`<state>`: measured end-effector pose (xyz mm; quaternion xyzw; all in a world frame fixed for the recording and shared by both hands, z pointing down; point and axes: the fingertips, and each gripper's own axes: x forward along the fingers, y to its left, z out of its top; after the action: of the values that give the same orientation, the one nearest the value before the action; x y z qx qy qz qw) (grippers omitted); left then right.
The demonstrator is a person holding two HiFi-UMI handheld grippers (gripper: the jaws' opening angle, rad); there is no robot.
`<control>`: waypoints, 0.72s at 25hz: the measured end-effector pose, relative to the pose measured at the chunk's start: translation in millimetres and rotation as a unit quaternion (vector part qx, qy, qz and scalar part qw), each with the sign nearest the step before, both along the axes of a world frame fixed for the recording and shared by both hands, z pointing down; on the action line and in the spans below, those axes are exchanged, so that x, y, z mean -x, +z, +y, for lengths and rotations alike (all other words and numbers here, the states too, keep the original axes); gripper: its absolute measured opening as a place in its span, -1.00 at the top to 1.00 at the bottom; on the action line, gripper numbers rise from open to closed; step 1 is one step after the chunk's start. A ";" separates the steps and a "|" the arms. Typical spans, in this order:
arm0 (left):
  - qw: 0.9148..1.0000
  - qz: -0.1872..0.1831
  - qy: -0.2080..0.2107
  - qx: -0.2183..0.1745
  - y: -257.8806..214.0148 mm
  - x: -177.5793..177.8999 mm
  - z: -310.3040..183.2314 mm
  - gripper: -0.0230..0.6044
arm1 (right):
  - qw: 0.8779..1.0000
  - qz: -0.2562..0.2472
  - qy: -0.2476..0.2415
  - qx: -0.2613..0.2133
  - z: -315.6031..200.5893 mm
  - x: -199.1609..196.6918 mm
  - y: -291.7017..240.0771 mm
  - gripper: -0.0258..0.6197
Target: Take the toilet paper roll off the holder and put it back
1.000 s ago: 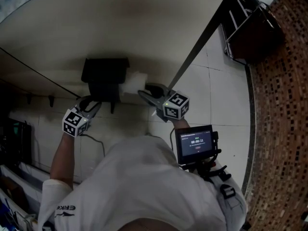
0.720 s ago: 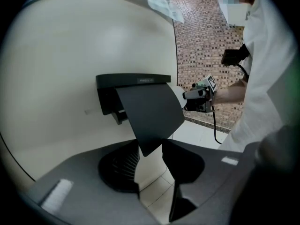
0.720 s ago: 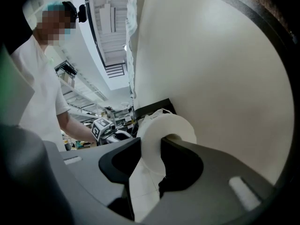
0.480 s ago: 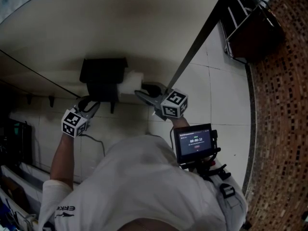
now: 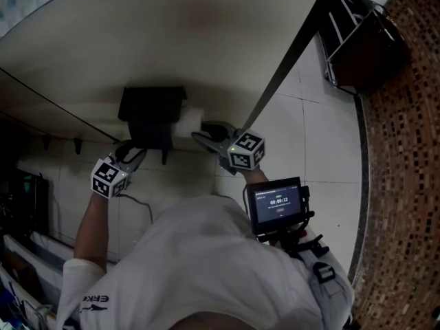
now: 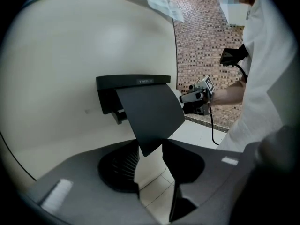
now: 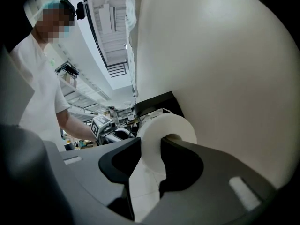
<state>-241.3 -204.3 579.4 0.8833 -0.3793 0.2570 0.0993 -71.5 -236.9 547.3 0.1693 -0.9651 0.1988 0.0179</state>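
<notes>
A black holder [image 5: 151, 105] hangs on the cream wall. Its flap [image 6: 150, 111] is swung up, and the flap's lower corner lies in the gap of my left gripper [image 6: 150, 146], whose jaws stand wide; no squeeze shows. In the head view that left gripper [image 5: 129, 151] sits just below the holder. The white toilet paper roll [image 7: 166, 123] is at the holder's right end. My right gripper [image 7: 151, 142] is shut on the roll's wall, one finger in the core and one outside. From above, the roll [image 5: 190, 121] shows between the holder and the right gripper [image 5: 203, 133].
A dark slanted bar [image 5: 289, 53] runs up the wall right of the holder. A wire rack [image 5: 357, 40] stands at the top right beside a brick-patterned surface [image 5: 405, 150]. A small screen [image 5: 278, 205] hangs at the person's chest. White tiles [image 5: 309, 136] lie below.
My right gripper has edged slightly left toward the holder with the roll, so less of the roll shows. The left gripper has stayed under the flap.
</notes>
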 end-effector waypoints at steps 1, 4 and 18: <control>1.000 -0.001 0.000 0.001 -1.1 0.1 0.9 0.43 | 1.000 -0.001 -0.002 0.000 -0.2 1.2 -0.4 0.47; 1.000 -0.001 0.002 0.003 -3.0 -0.3 3.2 0.43 | 1.000 -0.004 -0.008 0.000 -0.5 5.5 0.0 0.46; 1.000 -0.006 -0.001 0.009 -9.5 -5.3 8.8 0.42 | 1.000 -0.014 -0.017 0.005 -2.7 24.2 -1.8 0.46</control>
<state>-236.0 -195.5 569.9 0.8807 -0.3782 0.2651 0.1050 -95.7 -239.6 545.4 0.1498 -0.9671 0.2053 0.0086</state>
